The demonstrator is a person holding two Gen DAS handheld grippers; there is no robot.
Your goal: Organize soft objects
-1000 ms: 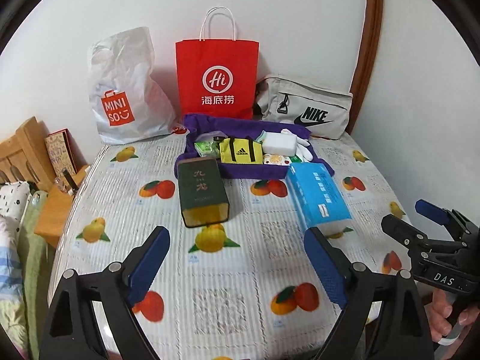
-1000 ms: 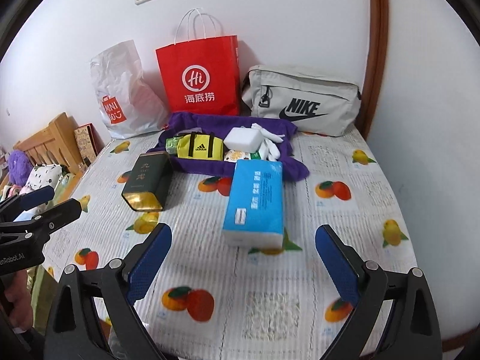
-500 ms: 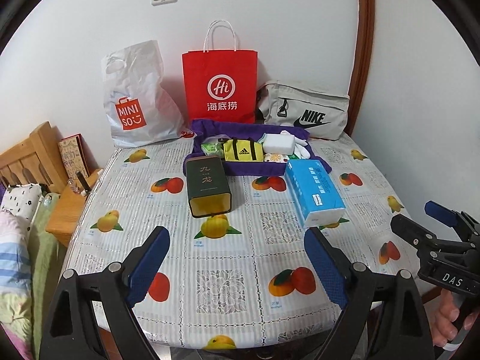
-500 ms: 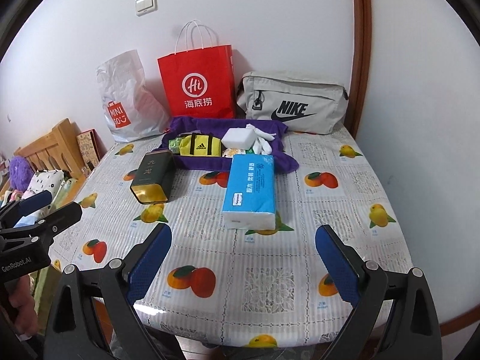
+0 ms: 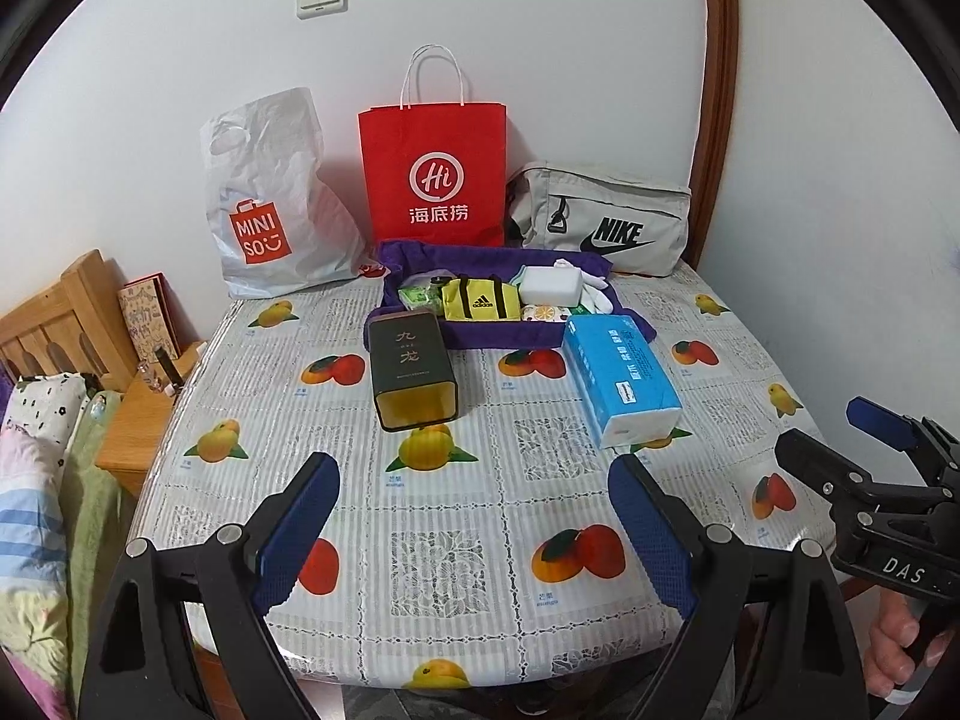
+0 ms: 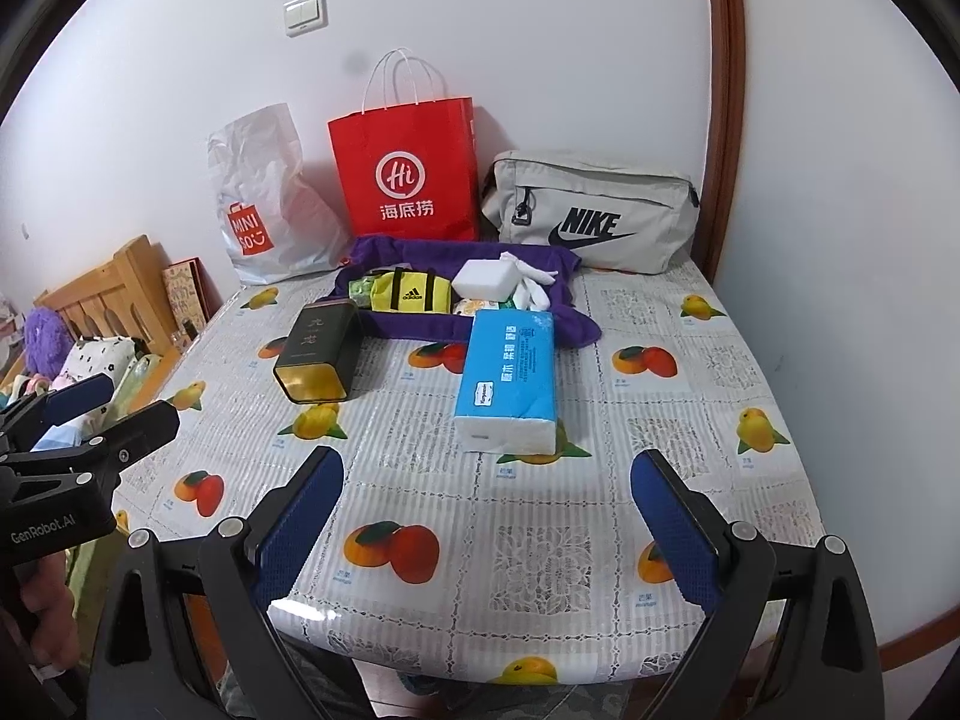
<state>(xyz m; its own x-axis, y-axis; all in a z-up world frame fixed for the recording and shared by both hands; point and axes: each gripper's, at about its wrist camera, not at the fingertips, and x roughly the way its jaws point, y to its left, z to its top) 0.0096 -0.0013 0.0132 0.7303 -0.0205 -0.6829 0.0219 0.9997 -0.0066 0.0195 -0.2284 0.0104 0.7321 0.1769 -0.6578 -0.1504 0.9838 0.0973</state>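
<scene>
Lately you have pulled both grippers back and up from the desk: the near edge now shows in both views, where a second ago it was out of frame, and everything looks smaller. Nothing on the desk has shifted, so the sorting stands as it was. The tissue pack lies flat on the cloth just in front of the purple tray, its far end touching the rim, with the dark tin beside it. The yellow pouch, sponge and gloves sit in the tray. Your left gripper hangs above the near edge, level, jaws spread wide and holding nothing. Your right gripper matches it, wide apart and bare, aimed toward the tissue pack
</scene>
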